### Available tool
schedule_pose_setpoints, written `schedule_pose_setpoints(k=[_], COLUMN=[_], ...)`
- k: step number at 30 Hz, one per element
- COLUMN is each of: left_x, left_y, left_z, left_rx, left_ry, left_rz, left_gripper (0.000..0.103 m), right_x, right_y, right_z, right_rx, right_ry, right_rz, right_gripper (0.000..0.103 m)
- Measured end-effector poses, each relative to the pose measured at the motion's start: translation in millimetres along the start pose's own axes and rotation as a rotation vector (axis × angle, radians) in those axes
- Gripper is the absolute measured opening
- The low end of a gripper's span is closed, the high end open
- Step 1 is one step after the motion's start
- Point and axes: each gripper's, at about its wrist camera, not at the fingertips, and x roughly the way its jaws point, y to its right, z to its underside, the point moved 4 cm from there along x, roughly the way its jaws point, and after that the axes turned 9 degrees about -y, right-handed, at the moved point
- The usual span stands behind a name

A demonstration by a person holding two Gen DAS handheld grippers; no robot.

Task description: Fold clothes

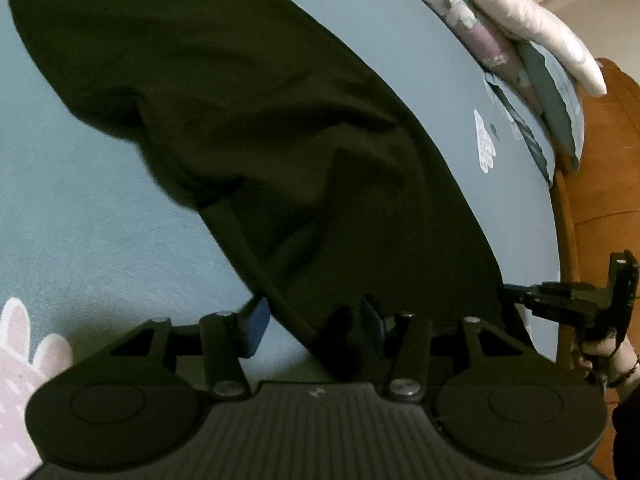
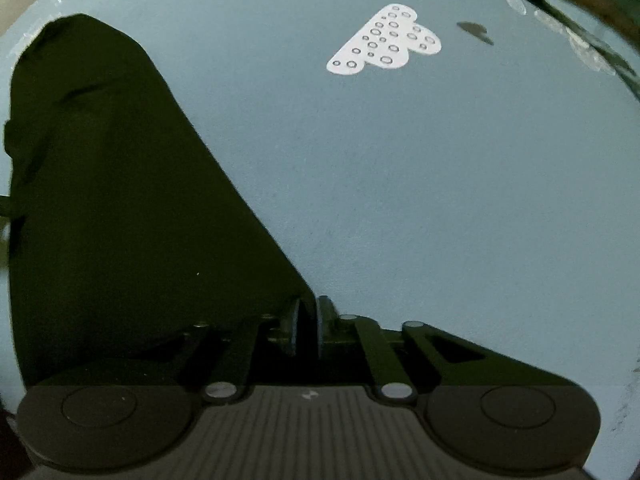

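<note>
A dark green garment [image 1: 240, 100] lies spread on a blue bed sheet [image 1: 80, 220]. My left gripper [image 1: 314, 320] stands open over the garment's near edge. A thick hem runs between its blue pads [image 1: 256, 320], which are apart from the cloth. At the right of the left wrist view a hand [image 1: 600, 356] holds my right gripper [image 1: 510, 290] at the garment's near right corner. In the right wrist view the right gripper [image 2: 308, 322] is shut on that corner of the garment [image 2: 120, 200], which stretches away to the left.
Folded quilts [image 1: 520, 20] and a pillow [image 1: 552, 96] are stacked at the bed's far right. An orange-brown wooden bed frame [image 1: 600, 160] borders the right side. The sheet [image 2: 440, 200] carries a white cloud print [image 2: 384, 40] beside the garment.
</note>
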Motion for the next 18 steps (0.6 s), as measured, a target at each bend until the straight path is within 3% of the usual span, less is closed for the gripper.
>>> schedule_pose_setpoints(k=[3,8,13,18], left_x=[-9.8,-58.6,-113.3,-145.8], left_y=[-9.2,-48.4,-107.8,-161.1], left_z=[-2.3,-20.3,-56.3,-99.5], left_rx=[-0.034,-0.086,-0.145,-0.178], left_ry=[-0.027,0.052,0.2,0.351], left_rz=[0.035,0.053,-0.03,-0.103], left_gripper=[0.05,0.053,0.053,0.053], right_x=[-13.1,-42.3,-54.6,-38.0], right_y=[-5.1,-35.8,-97.4,-177.7], right_z=[-4.8,-40.5,-132.2,-238.1], right_rx=[0.005,-0.065,-0.174,-0.309], right_ry=[0.012,0.049,0.129,0.199], right_rz=[0.015,-0.018,-0.138,-0.224], right_gripper=[0.031,0.038,0.042,0.042])
